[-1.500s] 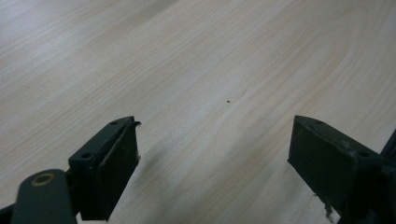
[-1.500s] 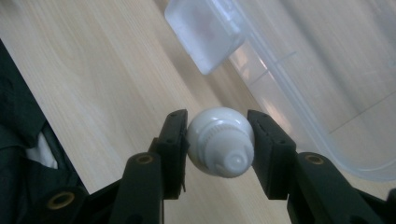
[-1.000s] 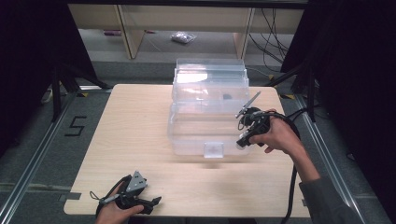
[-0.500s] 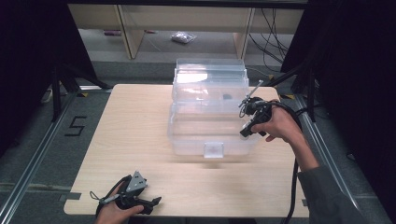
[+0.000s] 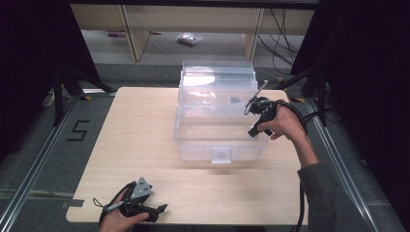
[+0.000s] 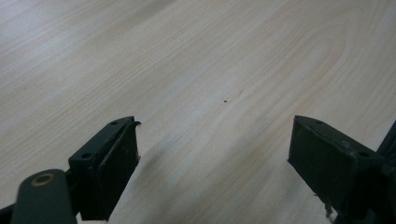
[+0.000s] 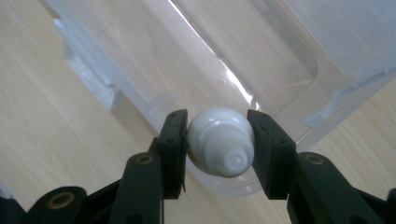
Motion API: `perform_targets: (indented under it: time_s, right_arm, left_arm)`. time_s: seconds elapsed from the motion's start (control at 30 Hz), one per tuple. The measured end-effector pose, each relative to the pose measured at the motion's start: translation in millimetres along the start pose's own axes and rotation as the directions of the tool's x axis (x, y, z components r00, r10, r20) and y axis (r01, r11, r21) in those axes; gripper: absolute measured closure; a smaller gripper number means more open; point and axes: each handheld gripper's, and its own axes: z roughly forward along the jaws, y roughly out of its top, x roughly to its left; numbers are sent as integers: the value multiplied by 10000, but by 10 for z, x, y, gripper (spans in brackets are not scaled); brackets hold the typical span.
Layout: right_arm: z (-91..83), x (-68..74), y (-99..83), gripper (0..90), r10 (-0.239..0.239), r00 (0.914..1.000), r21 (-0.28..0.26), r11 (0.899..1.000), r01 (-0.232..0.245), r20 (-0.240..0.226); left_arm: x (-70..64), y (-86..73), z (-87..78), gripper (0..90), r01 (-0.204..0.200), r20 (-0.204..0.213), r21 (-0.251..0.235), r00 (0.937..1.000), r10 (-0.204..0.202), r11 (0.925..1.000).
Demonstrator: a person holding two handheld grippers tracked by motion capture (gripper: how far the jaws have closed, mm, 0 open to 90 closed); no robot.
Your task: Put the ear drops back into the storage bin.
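Right tongs (image 7: 218,140), gripping a small white bottle (image 7: 220,142), had moved up over the clear box (image 5: 220,121); left tongs (image 6: 212,163) rested open on the table (image 5: 140,125).

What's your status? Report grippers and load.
Right gripper shut on white bulb, over the clear bin rim. Left gripper open, low on the table. Nothing in the way.

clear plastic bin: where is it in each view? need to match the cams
High view: clear plastic bin at table centre, toward the far edge, lid open.
Right gripper view: bin's rim crosses the upper frame, beyond the white bulb held in the right gripper.
Left gripper view: bare tabletop ahead.
Shared landmark: light wood table.
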Motion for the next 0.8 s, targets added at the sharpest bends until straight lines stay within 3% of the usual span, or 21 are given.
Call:
perform_targets:
  time_s: [0.23,0.27,0.57,0.6,0.67,0.7,0.73,0.8]
  right_arm:
    - [128,-78,45,603,-5,9999,177,9998,3,117]
    - [142,-79,47,602,161,9998,244,9996,-164,117]
    - [368,-155,6,602,374,9992,313,9988,-370,-113]
    - [384,-150,6,603,460,9989,416,9981,-454,-131]
    - [445,-167,-4,603,551,9983,493,9973,-541,-199]
    - [480,-174,-9,602,572,9982,580,9967,-562,-152]
    - [504,-187,-15,603,435,9989,577,9974,-425,-164]
    - [533,-186,-21,603,572,9980,581,9968,-557,-254]
  left_arm:
    - [-3,3,0,153,23,39,-105,10000,-22,9999]
    - [-2,6,-12,153,-39,101,-14,9999,40,10000]
    - [-1,2,3,153,-58,6,-24,10000,58,10000]
    - [-7,3,6,153,120,21,-69,9999,-120,9999]
    - [-3,5,-3,153,-29,3,-78,10000,29,10000]
    - [11,3,-14,153,-211,27,144,9998,211,9997]
    - [0,0,0,153,1,-11,-20,10000,-1,10000]
    - [-4,5,-1,153,47,62,-118,10000,-46,9999]
